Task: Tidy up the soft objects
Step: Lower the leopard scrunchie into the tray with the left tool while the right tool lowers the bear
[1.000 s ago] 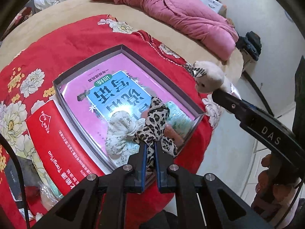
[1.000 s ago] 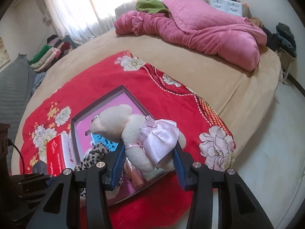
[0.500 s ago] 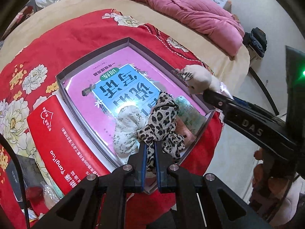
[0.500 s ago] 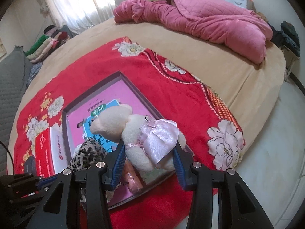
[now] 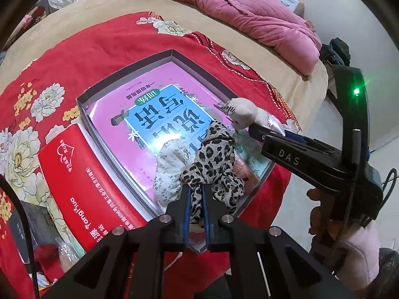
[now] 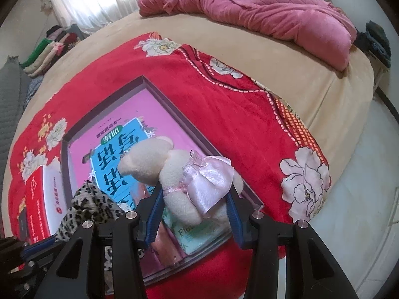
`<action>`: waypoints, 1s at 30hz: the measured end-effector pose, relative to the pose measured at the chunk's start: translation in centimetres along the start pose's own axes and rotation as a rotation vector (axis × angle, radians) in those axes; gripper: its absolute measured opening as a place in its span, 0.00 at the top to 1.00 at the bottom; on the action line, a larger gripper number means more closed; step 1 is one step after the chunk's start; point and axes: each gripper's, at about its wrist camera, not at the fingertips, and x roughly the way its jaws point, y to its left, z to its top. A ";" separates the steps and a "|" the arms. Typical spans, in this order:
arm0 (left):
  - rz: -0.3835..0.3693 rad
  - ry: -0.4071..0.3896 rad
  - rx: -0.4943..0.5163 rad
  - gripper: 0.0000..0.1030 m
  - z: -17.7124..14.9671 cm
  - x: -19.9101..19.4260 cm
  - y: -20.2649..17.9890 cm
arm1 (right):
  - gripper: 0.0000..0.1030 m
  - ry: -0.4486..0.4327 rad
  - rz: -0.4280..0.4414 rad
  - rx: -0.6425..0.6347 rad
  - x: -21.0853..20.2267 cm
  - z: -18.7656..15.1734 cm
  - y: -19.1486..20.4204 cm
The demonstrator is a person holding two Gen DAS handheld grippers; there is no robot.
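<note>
A shallow grey box [image 5: 126,79] with a pink and blue book inside lies on a red floral blanket. My left gripper [image 5: 195,193] is shut on a leopard-print cloth [image 5: 215,154], held over the box's near corner; the cloth also shows in the right wrist view [image 6: 92,200]. A white floral cloth [image 5: 169,162] lies in the box beside it. My right gripper [image 6: 194,199] is shut on a cream plush bear in a pink satin dress [image 6: 174,174], held above the box's near right corner [image 6: 251,199]. The bear's head shows in the left wrist view [image 5: 245,113].
A red carton [image 5: 77,182] lies left of the box. A mint packet [image 6: 197,234] and a pink item [image 6: 162,246] lie in the box's near corner. A pink quilt [image 6: 261,7] lies at the far side of the bed. The bed edge and floor [image 6: 361,174] are at right.
Both grippers have moved forward over the box with their loads. The bear has come further over the box's near right corner. Both grips are unchanged.
</note>
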 end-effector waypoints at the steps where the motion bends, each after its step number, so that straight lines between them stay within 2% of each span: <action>1: 0.000 0.001 -0.001 0.92 0.0 0.0 0.0 | 0.53 0.005 -0.003 -0.001 0.2 0.0 0.0; 19: 0.027 0.004 0.010 0.91 0.2 -0.1 -0.2 | 0.48 0.025 0.043 -0.009 0.6 -0.5 0.0; 22: 0.025 0.012 0.004 0.90 0.2 0.0 -0.1 | 0.44 0.020 0.056 -0.012 0.3 -0.5 0.0; 26: 0.032 0.020 -0.003 0.87 0.1 0.2 0.1 | 0.43 0.009 0.063 -0.013 -0.2 -0.5 -0.1; 30: 0.029 0.020 -0.010 0.79 0.1 0.2 0.2 | 0.42 0.006 0.061 -0.010 -0.7 -0.7 -0.3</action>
